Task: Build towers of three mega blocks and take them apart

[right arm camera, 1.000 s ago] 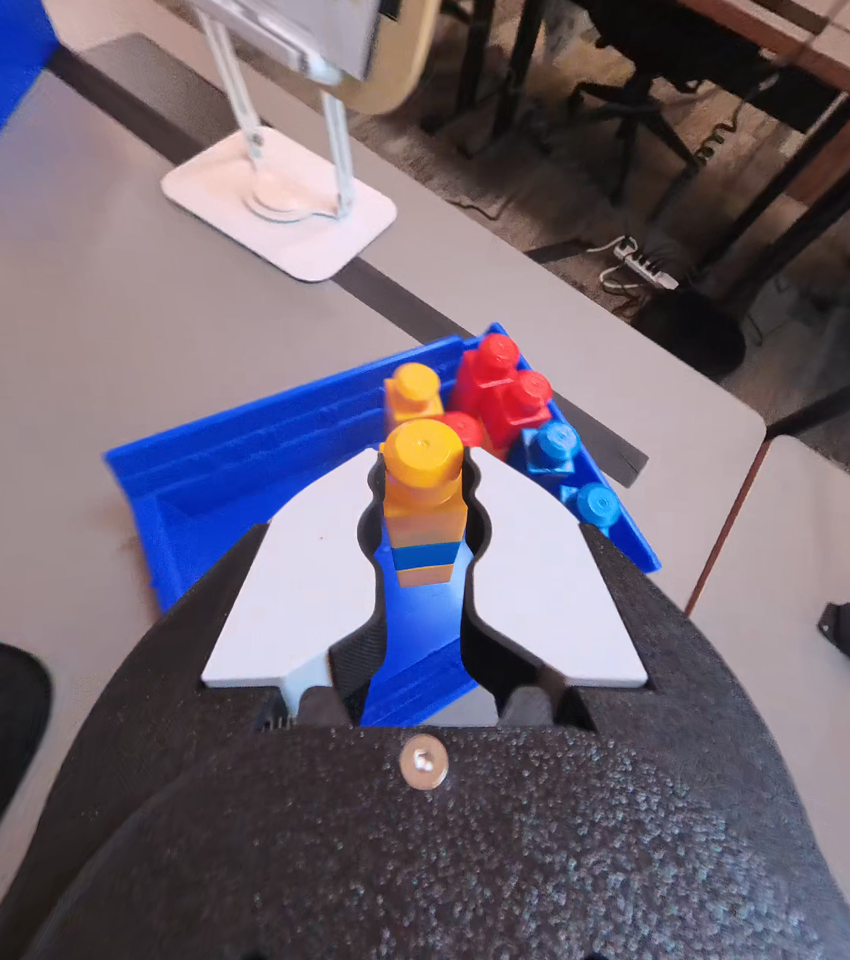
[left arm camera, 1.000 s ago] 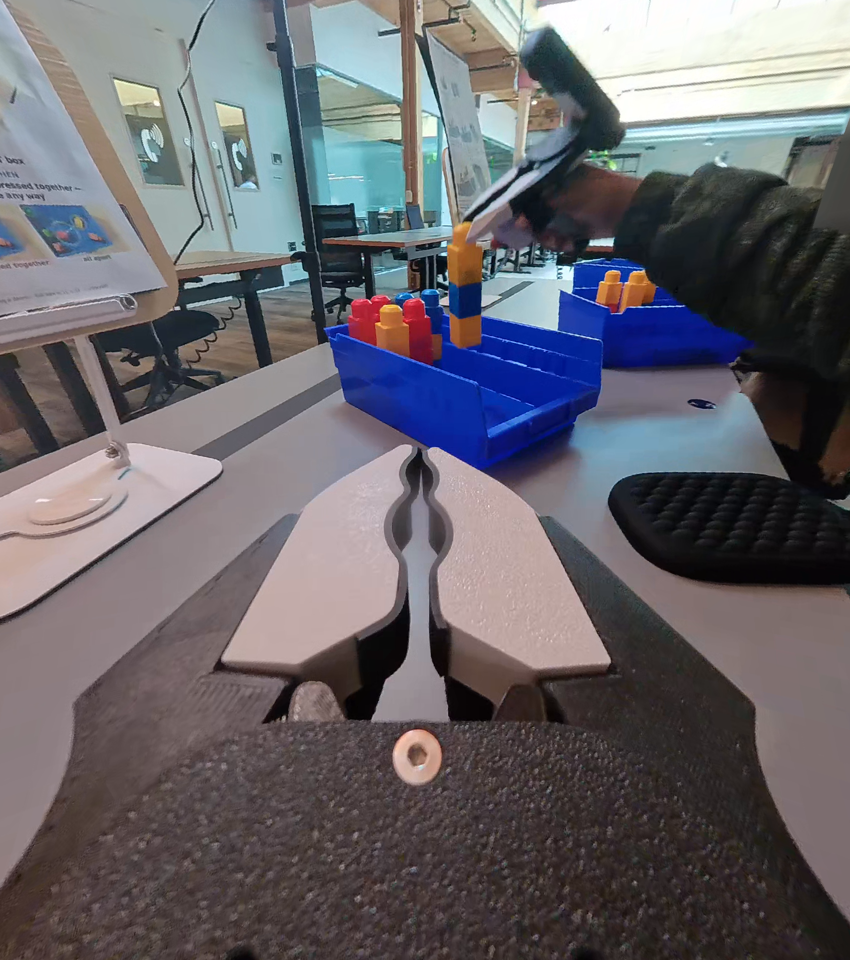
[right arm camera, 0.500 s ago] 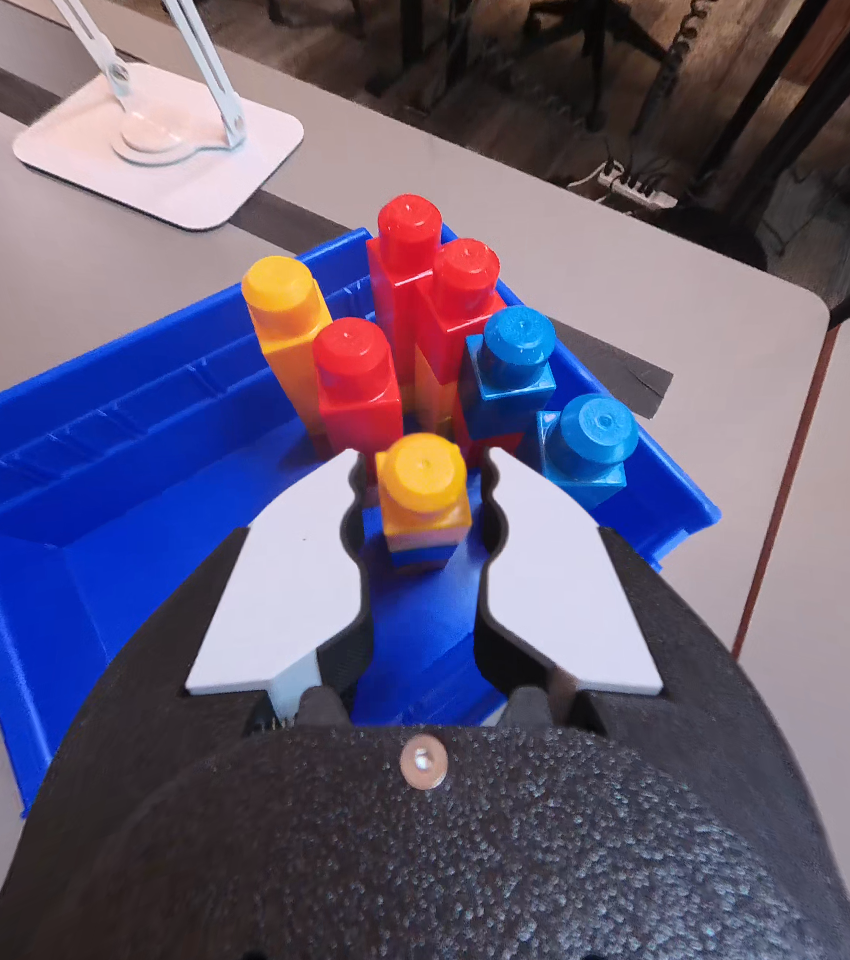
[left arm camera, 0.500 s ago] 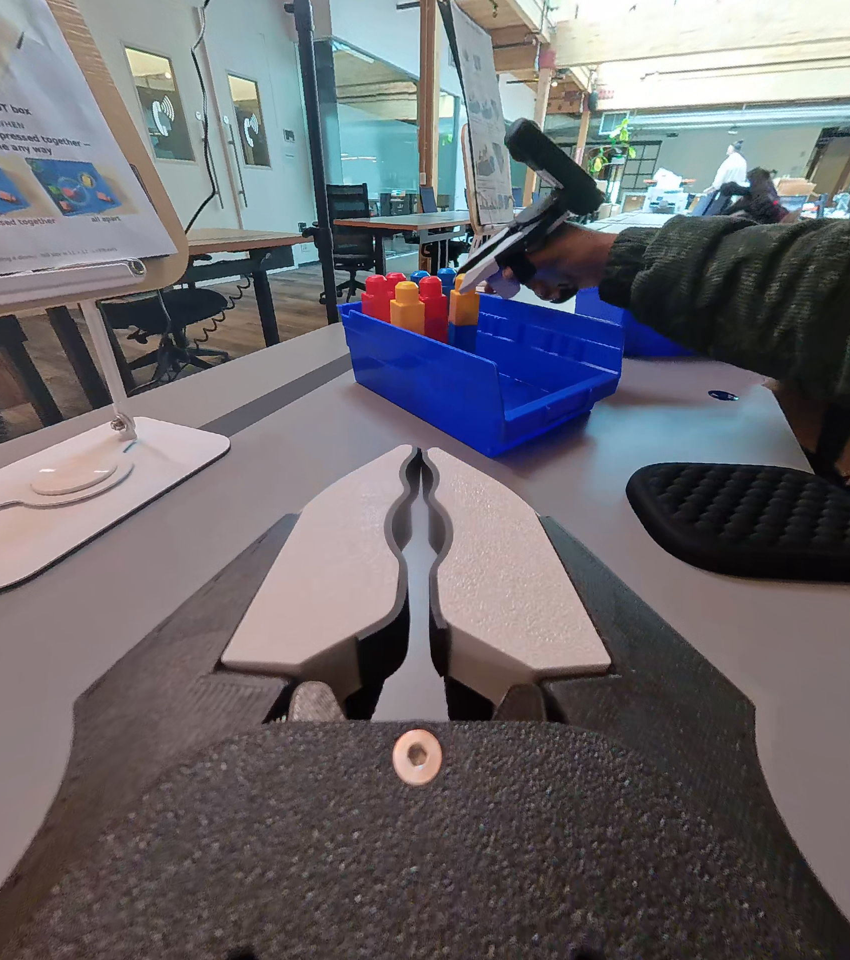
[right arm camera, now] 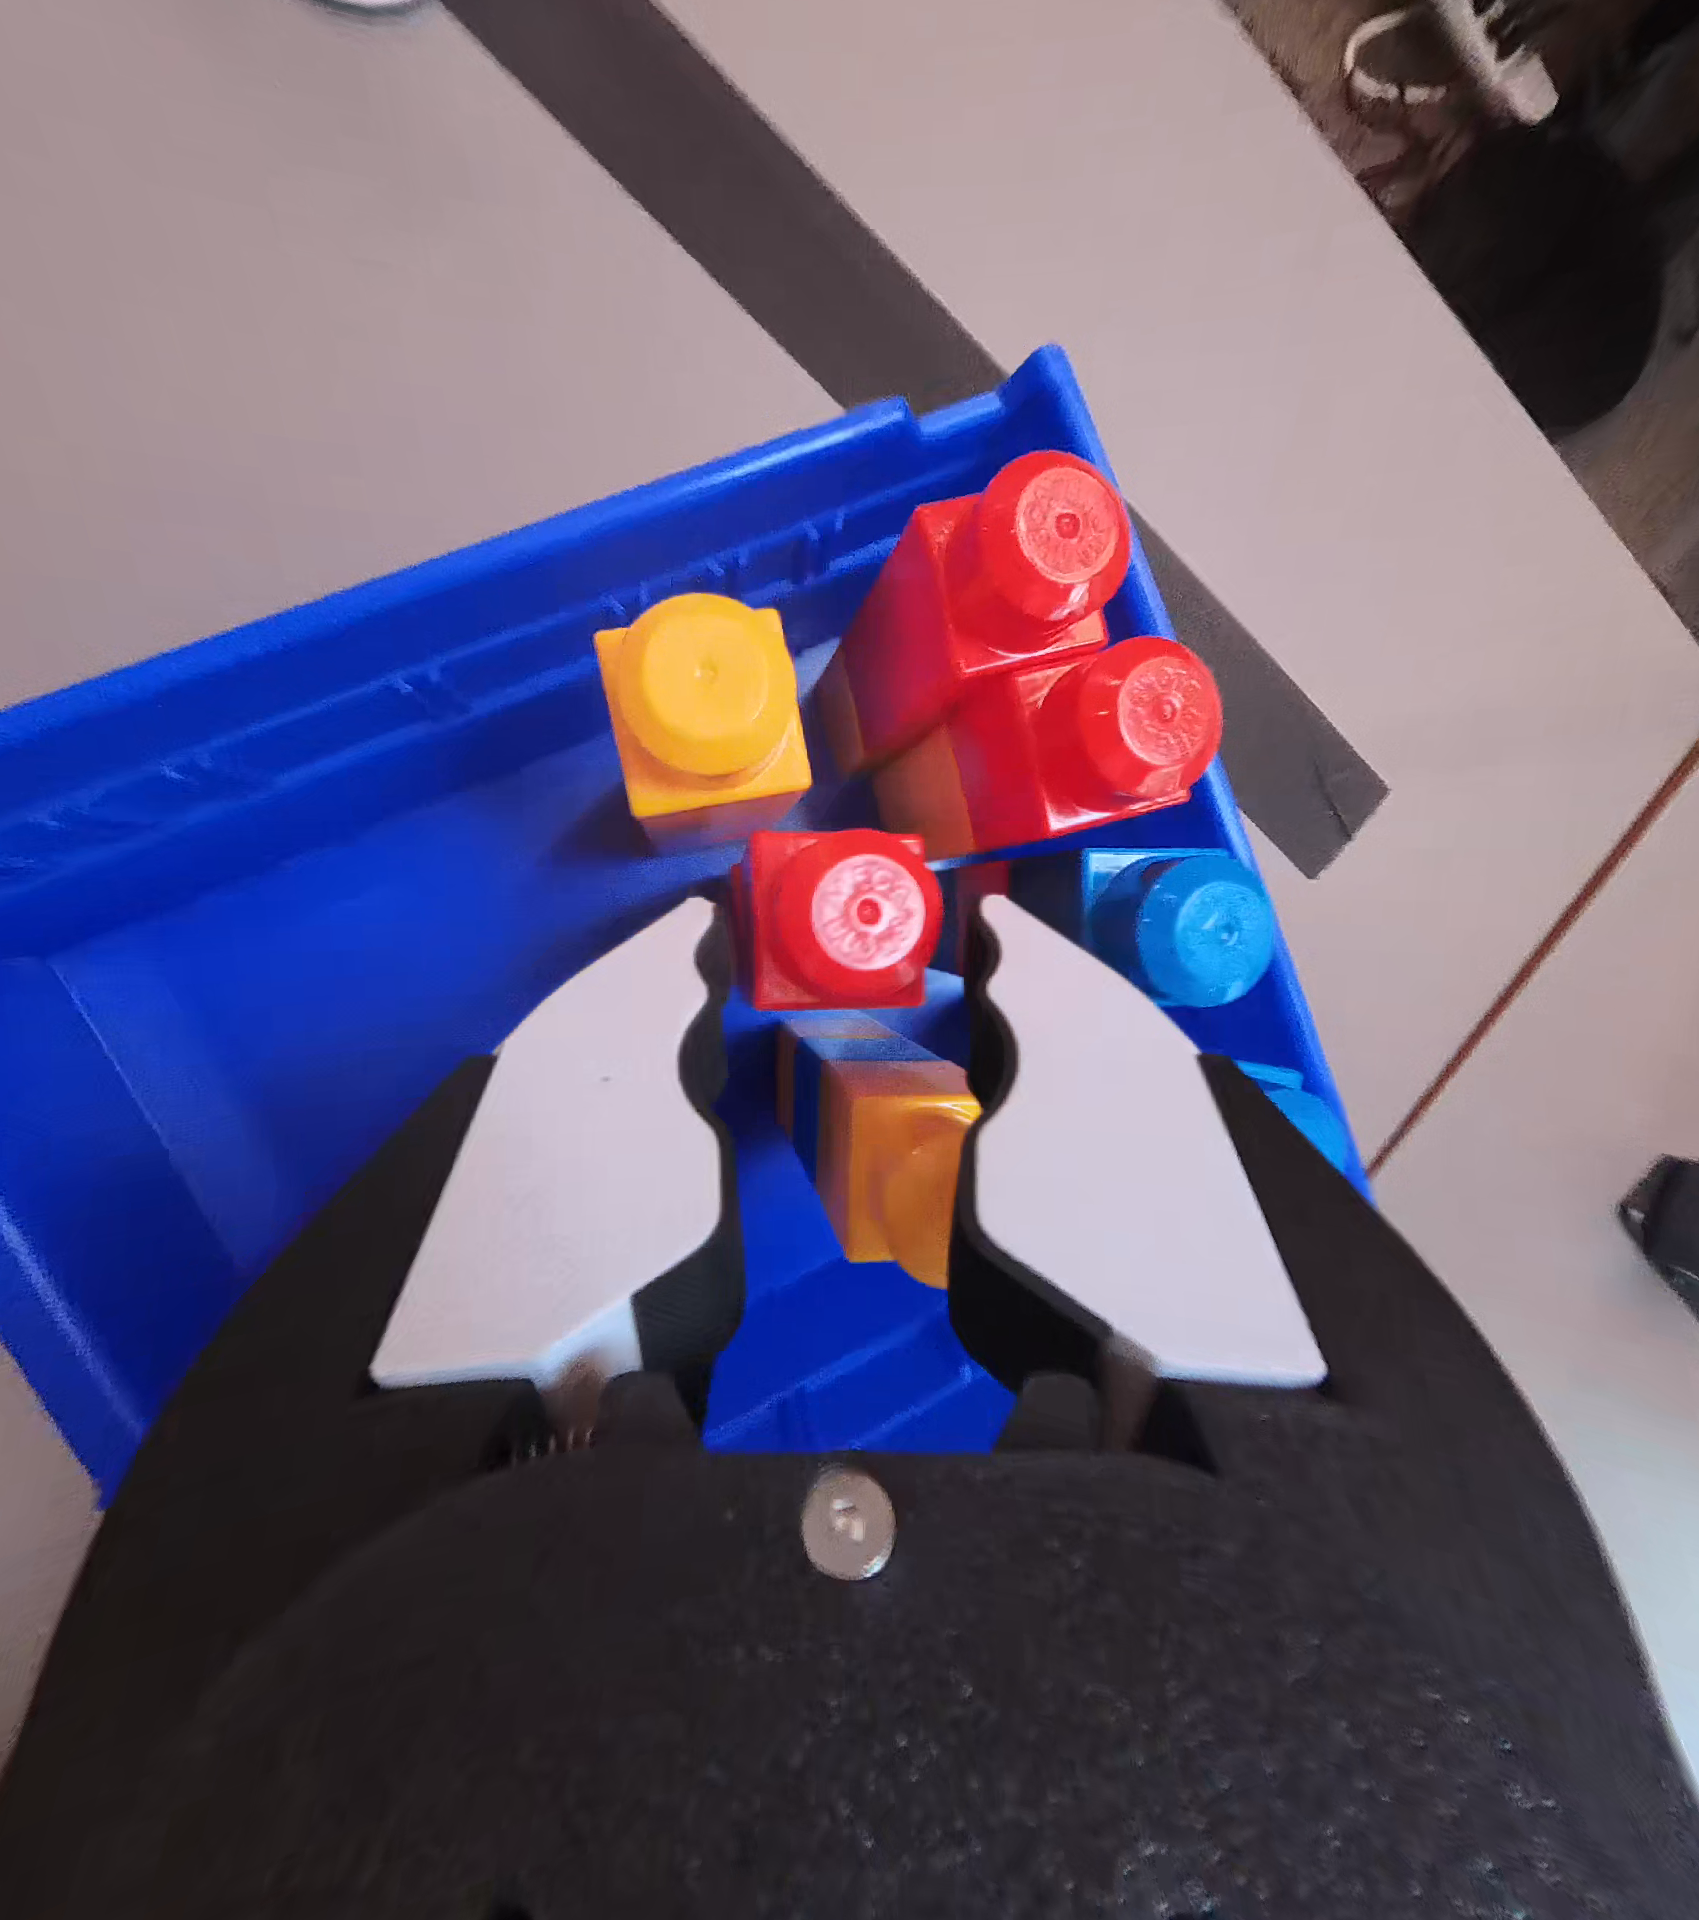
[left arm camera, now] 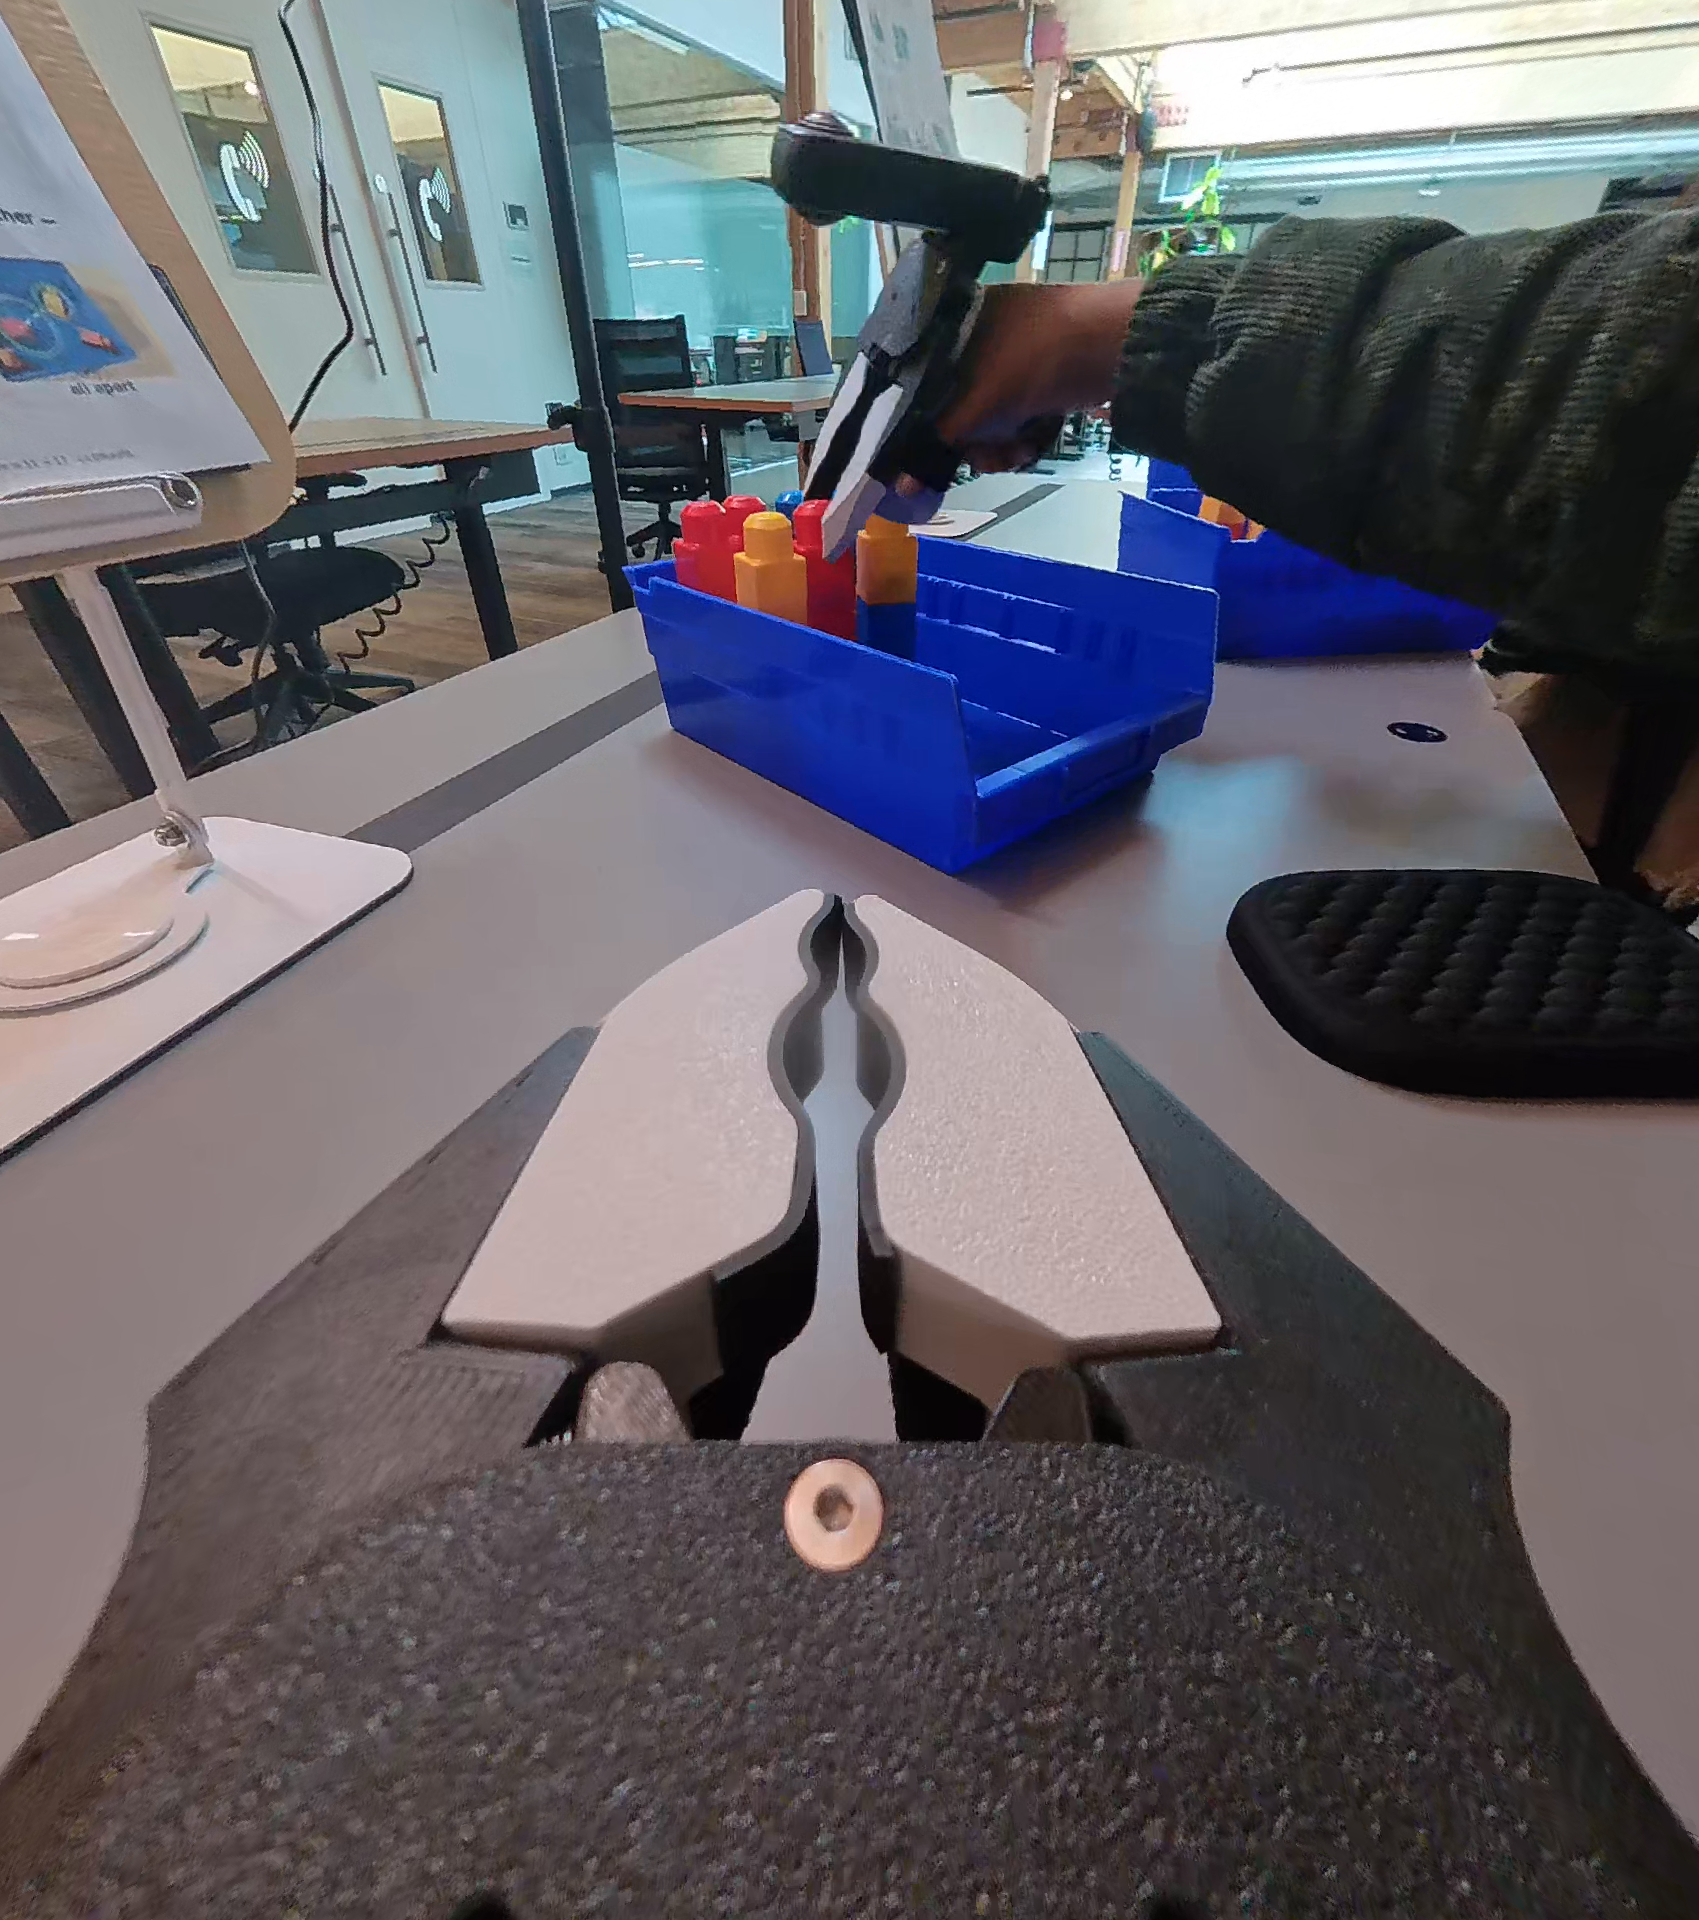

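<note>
My right gripper (right arm camera: 845, 1039) hangs open over the blue bin (right arm camera: 253, 790); the orange-topped tower (right arm camera: 876, 1153) stands free at frame centre, the red tower (right arm camera: 840, 920) touching-close above. Lifting carelessly, I might clip and topple either. My left gripper (left arm camera: 840, 920) rests closed, empty.

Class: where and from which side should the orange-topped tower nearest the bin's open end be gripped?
Its top orange block, from above, pinching the two flat side faces: the orange-topped tower stands upright in the blue bin, and a red-topped tower crowds its far side.
</note>
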Tool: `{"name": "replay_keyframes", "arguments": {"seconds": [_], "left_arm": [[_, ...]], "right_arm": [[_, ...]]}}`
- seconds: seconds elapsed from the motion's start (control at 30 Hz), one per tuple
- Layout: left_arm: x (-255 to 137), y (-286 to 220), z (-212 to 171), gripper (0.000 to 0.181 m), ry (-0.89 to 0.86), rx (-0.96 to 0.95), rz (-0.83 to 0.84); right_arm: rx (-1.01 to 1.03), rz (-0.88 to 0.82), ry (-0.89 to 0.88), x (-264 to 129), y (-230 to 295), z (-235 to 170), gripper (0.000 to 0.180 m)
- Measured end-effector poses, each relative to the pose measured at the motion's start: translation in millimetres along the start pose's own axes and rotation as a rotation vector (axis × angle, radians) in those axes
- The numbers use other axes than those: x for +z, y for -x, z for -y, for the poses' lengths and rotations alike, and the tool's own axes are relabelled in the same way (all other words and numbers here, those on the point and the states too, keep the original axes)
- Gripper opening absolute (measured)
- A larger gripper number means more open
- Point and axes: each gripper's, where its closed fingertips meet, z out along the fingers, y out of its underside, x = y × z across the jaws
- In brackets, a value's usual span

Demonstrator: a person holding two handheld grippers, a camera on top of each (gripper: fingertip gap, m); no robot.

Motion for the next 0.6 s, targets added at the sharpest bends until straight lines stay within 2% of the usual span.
{"name": "replay_keyframes", "arguments": {"seconds": [0.03, 0.3, 0.6], "left_arm": [[0.2, -0.1, -0.9, 0.0, 0.003, -0.001, -0.003], [3.6, -1.7, -7.3, 0.0, 0.022, -0.021, -0.025], [5.8, -6.9, -9.3, 0.0, 0.038, -0.006, -0.042]], "right_arm": [[-0.016, -0.009, 0.016, 0.4, -1.8, 0.0, 0.035], [-0.046, 0.088, 0.063, 2.2, -0.9, -1.4, 0.033], [-0.073, 0.121, 0.095, 2.2, 0.2, -3.9, 0.033]]}}
